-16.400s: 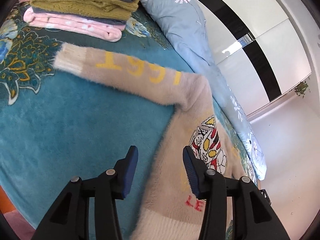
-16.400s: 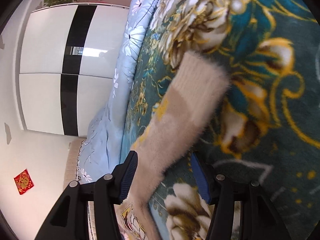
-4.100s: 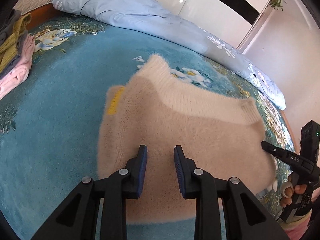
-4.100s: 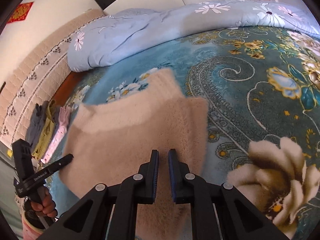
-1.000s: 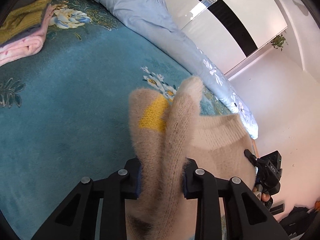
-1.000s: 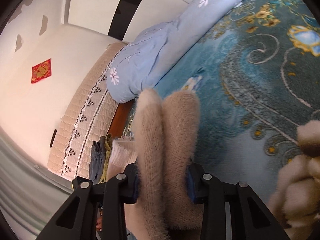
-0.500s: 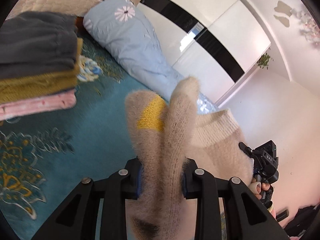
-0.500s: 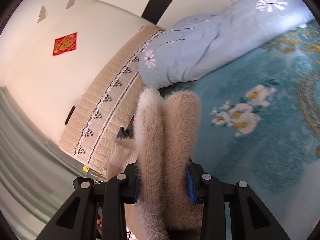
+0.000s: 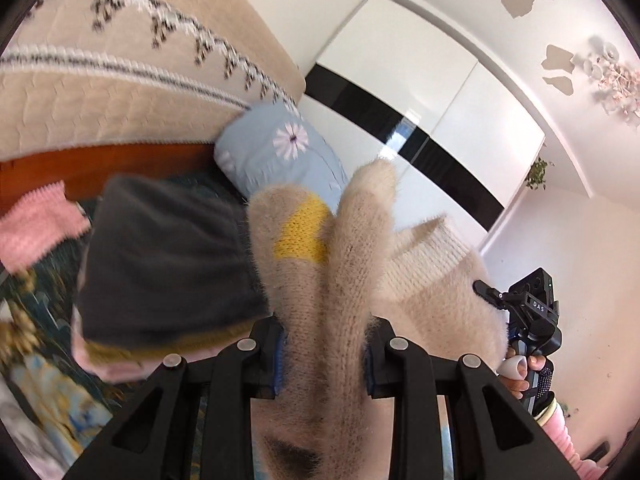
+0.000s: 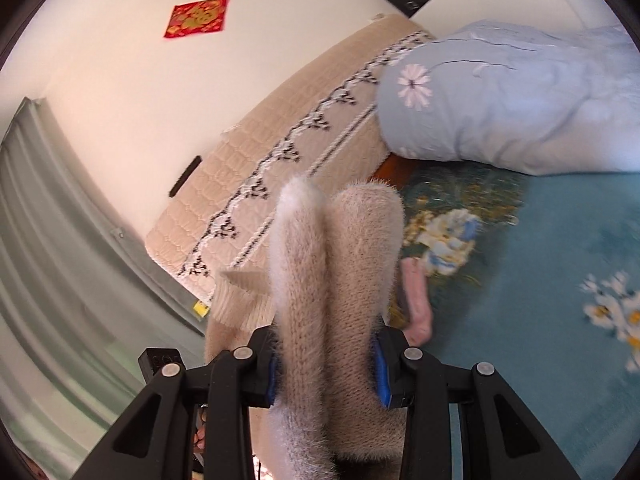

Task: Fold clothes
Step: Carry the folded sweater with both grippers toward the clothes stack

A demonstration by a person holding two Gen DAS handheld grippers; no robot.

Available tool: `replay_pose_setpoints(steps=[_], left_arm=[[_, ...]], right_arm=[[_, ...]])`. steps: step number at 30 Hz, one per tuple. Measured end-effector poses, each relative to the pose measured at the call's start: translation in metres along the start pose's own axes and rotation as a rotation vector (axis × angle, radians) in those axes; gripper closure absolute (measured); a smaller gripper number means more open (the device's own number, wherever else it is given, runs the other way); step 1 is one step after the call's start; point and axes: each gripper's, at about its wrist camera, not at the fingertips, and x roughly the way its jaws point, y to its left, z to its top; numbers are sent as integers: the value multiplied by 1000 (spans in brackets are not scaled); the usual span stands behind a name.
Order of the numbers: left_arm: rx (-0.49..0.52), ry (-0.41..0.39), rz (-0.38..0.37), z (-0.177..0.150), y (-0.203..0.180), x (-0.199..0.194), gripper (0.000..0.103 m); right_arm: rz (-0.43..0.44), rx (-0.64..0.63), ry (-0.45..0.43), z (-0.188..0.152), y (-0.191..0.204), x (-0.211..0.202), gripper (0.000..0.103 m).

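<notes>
**Folded sweater held up between both grippers, above the bed**

Left wrist view: our left gripper [image 9: 322, 354] is clenched on a thick bunch of the fuzzy beige sweater [image 9: 332, 264], with fabric filling the whole gap between the blue pads [image 9: 279, 360]. The sweater rises out of the jaws in two folded lobes, one carrying a yellow knit patch [image 9: 298, 236], and its ribbed edge stretches away to the right. There it reaches our right gripper [image 9: 528, 312], gripped by a hand [image 9: 520, 372] at the picture's edge. Just left of the sweater sits a stack of folded clothes [image 9: 160, 264], dark grey on top with mustard and pink layers beneath; the stack is blurred. A loose pink piece [image 9: 36, 228] lies further left. Behind are a light blue pillow [image 9: 280, 156] with a daisy print, a quilted beige headboard [image 9: 120, 76] and a white wardrobe [image 9: 432, 112] with a black band.

Right wrist view: our right gripper [image 10: 326, 366] is likewise clamped on the sweater [image 10: 340, 280], two fuzzy folds standing up between its blue pads [image 10: 382, 368]. The ribbed hem [image 10: 240, 296] hangs off to the left. The sweater is held off the teal floral blanket [image 10: 540, 300], which lies to the right. A pink folded piece [image 10: 416, 300] shows just beside the sweater. The blue pillow [image 10: 500, 108] rests against the headboard [image 10: 280, 152], and a red square decoration [image 10: 198, 16] hangs on the wall.
</notes>
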Motion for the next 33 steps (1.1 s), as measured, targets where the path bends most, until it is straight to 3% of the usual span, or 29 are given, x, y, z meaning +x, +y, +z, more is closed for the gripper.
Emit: replay_pose_setpoints(steps=[6, 12, 17, 22, 24, 27, 30, 33], left_arm=[[50, -102, 57, 65, 30, -25, 73], [27, -141, 137, 101, 75, -18, 73], [-49, -123, 190, 88, 125, 5, 73], [-139, -82, 250, 66, 175, 28, 73], [-199, -74, 234, 54, 195, 31, 71], [-235, -87, 193, 47, 202, 28, 70], [-181, -79, 237, 51, 193, 32, 69], [-192, -66, 244, 55, 193, 33, 67]], right_arm=[[101, -4, 9, 38, 31, 71, 66], [113, 3, 65, 68, 37, 150, 66], [90, 4, 114, 73, 19, 208, 66], [7, 70, 178, 56, -27, 257, 66], [-14, 120, 189, 48, -50, 265, 66], [-7, 169, 196, 39, -72, 270, 65], [-17, 194, 200, 35, -81, 273, 63], [-19, 201, 203, 37, -81, 273, 61]])
